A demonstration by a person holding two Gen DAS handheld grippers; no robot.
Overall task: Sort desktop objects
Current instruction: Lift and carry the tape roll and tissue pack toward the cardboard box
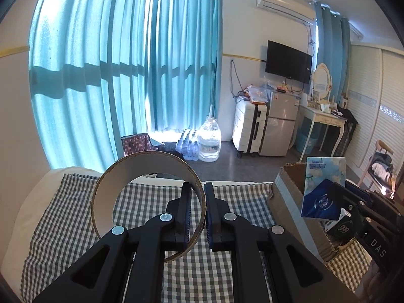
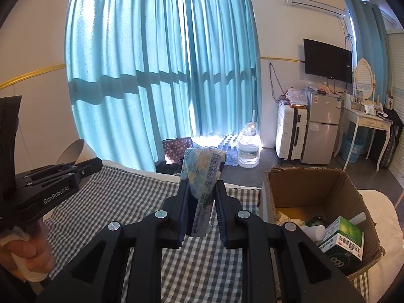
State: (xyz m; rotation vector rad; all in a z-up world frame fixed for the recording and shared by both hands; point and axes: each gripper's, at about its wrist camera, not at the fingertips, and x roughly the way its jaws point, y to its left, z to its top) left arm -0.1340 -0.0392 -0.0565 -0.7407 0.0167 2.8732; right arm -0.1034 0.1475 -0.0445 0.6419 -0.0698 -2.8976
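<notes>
My left gripper is shut on the wall of a brown cardboard tape ring and holds it upright above the checked cloth; the ring also shows in the right wrist view. My right gripper is shut on a blue and white tissue pack and holds it above the cloth, left of the cardboard box. In the left wrist view the tissue pack hangs over the box.
The box holds a green medicine carton and other small items. The grey checked cloth covers the table. Beyond the table edge are water bottles, a white suitcase and a small fridge.
</notes>
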